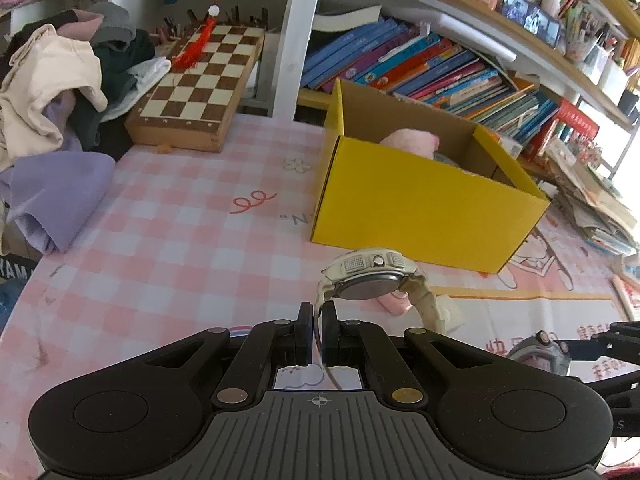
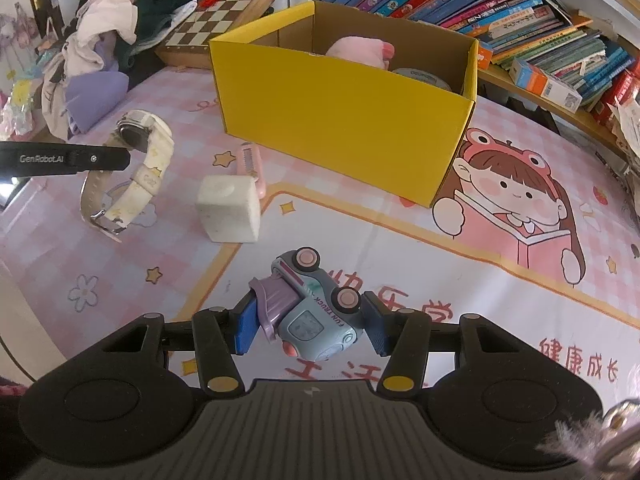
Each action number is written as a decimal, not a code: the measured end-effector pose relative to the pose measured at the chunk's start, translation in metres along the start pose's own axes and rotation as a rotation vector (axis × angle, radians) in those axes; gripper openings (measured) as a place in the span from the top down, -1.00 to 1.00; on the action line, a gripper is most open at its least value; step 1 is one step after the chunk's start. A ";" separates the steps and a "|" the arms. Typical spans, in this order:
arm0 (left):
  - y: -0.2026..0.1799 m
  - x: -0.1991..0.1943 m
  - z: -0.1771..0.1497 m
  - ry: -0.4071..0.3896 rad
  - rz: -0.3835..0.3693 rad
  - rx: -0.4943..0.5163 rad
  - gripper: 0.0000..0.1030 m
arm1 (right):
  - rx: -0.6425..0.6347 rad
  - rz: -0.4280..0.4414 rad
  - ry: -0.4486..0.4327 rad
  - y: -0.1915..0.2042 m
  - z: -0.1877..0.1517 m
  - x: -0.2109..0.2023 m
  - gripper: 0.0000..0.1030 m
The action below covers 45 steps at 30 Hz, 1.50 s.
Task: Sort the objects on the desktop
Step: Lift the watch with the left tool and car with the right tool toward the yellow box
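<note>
My left gripper (image 1: 317, 312) is shut on the strap of a white wristwatch (image 1: 372, 280) and holds it above the table; the watch (image 2: 136, 160) hangs from that gripper (image 2: 120, 158) in the right wrist view. My right gripper (image 2: 310, 320) is shut on a blue and purple toy truck (image 2: 312, 308), which lies on its side between the fingers; it also shows in the left wrist view (image 1: 538, 354). An open yellow cardboard box (image 1: 424, 204) (image 2: 344, 116) stands behind, with a pink plush toy (image 2: 360, 52) and a round tin (image 2: 422, 76) inside.
A white foam cube (image 2: 229, 208) and a pink comb (image 2: 252, 164) lie on the patterned mat in front of the box. A chessboard (image 1: 200, 80), a clothes pile (image 1: 60, 80) and stacked books (image 1: 440, 72) line the back.
</note>
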<state>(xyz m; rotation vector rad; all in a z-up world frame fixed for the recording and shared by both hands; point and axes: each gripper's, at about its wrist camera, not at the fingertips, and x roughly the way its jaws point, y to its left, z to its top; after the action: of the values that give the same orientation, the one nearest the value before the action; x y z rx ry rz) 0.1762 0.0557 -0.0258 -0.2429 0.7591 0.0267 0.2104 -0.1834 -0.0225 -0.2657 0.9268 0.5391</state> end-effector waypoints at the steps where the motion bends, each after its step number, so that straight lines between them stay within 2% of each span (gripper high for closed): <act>1: 0.001 -0.003 0.000 -0.004 -0.003 0.001 0.96 | 0.008 0.001 0.000 0.000 -0.001 -0.001 0.02; 14: -0.001 -0.032 0.003 -0.041 -0.061 0.042 0.96 | 0.106 0.001 -0.029 0.006 -0.008 -0.020 0.02; 25: -0.008 -0.045 0.017 -0.089 -0.119 0.068 0.96 | 0.164 0.005 -0.068 0.001 -0.002 -0.038 0.02; 34: -0.019 -0.047 0.037 -0.146 -0.154 0.086 0.96 | 0.134 0.004 -0.120 -0.008 0.022 -0.047 0.02; 45: -0.037 -0.033 0.074 -0.211 -0.160 0.119 0.95 | 0.054 -0.009 -0.205 -0.034 0.074 -0.050 0.02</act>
<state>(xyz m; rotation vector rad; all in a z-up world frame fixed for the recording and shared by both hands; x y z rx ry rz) 0.2066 0.0385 0.0566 -0.1841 0.5276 -0.1423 0.2554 -0.1955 0.0604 -0.1622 0.7399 0.5214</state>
